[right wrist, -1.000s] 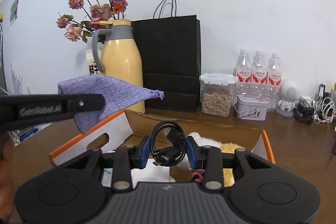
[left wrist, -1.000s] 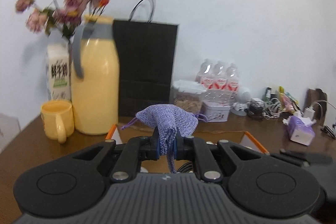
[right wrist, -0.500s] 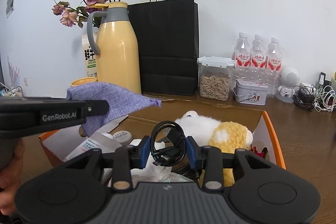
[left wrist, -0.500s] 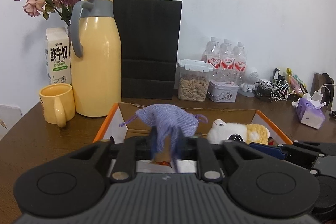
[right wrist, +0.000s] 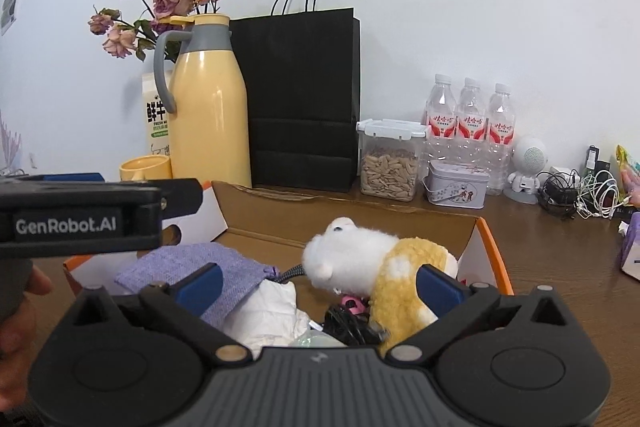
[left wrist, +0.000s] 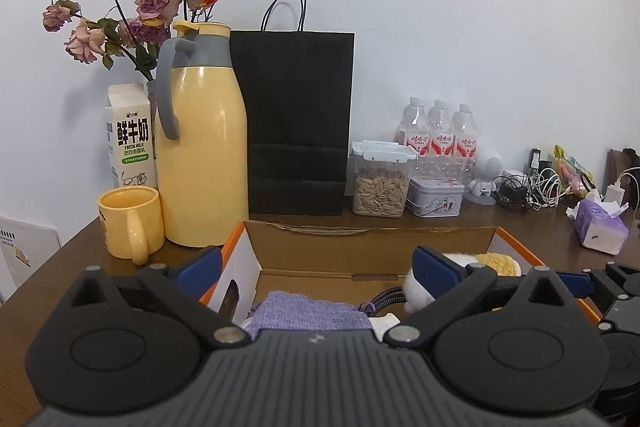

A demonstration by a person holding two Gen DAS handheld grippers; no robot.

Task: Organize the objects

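So the drop-off step is being wrapped up here, by the look of it. The left gripper [left wrist: 316, 267] is being held over the cardboard box [left wrist: 360, 239] with its jaws opening to full spread and nothing between the pads; the purple knit pouch [left wrist: 308, 315] is lying loose in the box just below and between them. Same story on the right gripper [right wrist: 320, 283]: jaws opening wide, nothing being gripped, and the black coiled cable [right wrist: 348, 323] is sitting in the box right under them, beside the white-and-yellow plush toy [right wrist: 372, 267], which is being crowded by the right-hand jaw. Some white crumpled paper or wrap [right wrist: 272, 311] is lying between pouch and cable.

Both items are judged as delivered, so what's probably being called for next is both grippers getting lifted clear of the box without the pouch cord or the plush being snagged, then another stray item on the bench [left wrist: 48, 291] being picked out. Which one can't be told from here.

Readable writing: "GenRobot.AI" is printed on the side of the left gripper as seen from the right wrist camera. The milk carton [left wrist: 130, 135], well beyond the jaws to the left beside the yellow thermos jug [left wrist: 204, 155], is marked "FRESH MILK" under big Chinese characters. The water bottles [right wrist: 470, 115] are carrying red-and-white labels, but the text is too small to be read.
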